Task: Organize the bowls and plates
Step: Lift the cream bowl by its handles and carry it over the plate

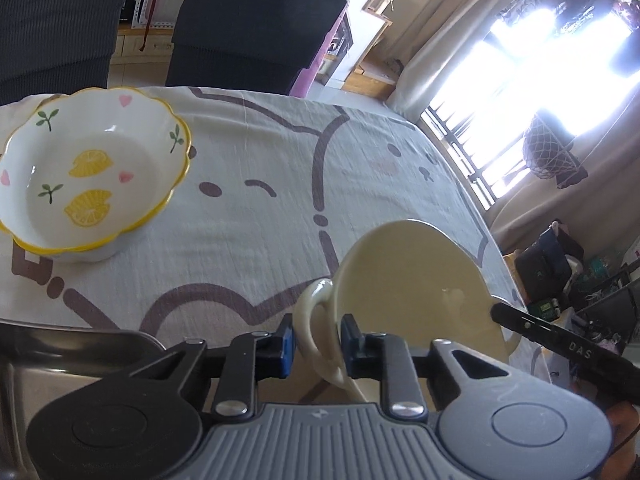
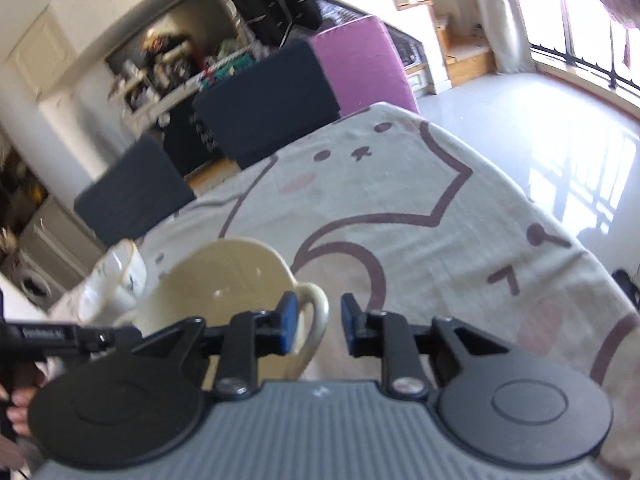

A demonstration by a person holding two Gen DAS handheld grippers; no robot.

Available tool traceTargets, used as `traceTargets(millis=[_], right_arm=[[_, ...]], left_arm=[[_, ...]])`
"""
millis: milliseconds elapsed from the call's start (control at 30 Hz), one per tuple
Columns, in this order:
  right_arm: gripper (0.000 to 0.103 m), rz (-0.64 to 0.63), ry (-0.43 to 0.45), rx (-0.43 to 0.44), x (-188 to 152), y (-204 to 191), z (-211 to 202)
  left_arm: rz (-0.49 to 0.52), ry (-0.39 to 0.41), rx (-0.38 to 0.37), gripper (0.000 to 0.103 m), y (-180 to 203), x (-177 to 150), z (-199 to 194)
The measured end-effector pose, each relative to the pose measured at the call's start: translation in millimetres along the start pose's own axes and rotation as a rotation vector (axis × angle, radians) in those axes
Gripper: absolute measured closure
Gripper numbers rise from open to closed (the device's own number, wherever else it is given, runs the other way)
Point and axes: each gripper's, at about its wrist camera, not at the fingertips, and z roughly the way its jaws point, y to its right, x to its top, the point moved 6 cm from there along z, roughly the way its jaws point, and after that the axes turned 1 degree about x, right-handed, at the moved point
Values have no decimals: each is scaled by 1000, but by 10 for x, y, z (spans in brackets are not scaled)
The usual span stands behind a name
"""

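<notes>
So far, the left gripper [image 1: 318, 346] is clamping the cream handled bowl's [image 1: 416, 280] handle [image 1: 316, 320]; the right gripper [image 2: 318, 326] is hovering part-open, empty, while lemon-print bowls [image 1: 92, 168] are sitting already nested.

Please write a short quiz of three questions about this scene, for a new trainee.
1. True or false: the left tongs straddle the handle of the cream bowl.
2. What fruit is painted inside the yellow-rimmed bowl?
3. The right tongs are: A) shut on the cream bowl, B) open, holding nothing, C) out of view.

Key: 1 true; 2 lemon; 3 B.
</notes>
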Motion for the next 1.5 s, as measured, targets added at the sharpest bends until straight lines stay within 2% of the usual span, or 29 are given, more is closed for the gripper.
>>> traceTargets(millis=[100,167,267,400,633,767,1167,1500], right_arm=[[71,-47,-54,6,-2,-78,104],[75,-80,-71,-20,1,-103,165],[78,-35,-70,-2,12,-78,211],[78,-68,-42,-11,-30,-100,200],[79,-116,8,-19,-62,-226,70],[79,-123,26,-14,-37,-379,-137],[79,-105,71,50,-140,-1082,-1062],[79,-132,6,75,-438,-1659,-1516]], left_arm=[[-6,-1,-1,78,-16,9,14],[-11,0,-6,78,-28,18,32],[-21,3,-2,78,-26,6,74],[-20,23,10,79,-7,-13,75],[-68,58,-22,79,-41,-86,-106],[-68,84,-19,79,36,-105,-417],[-99,178,33,80,140,-421,-1752],[-151,215,62,80,-75,-950,-2549]])
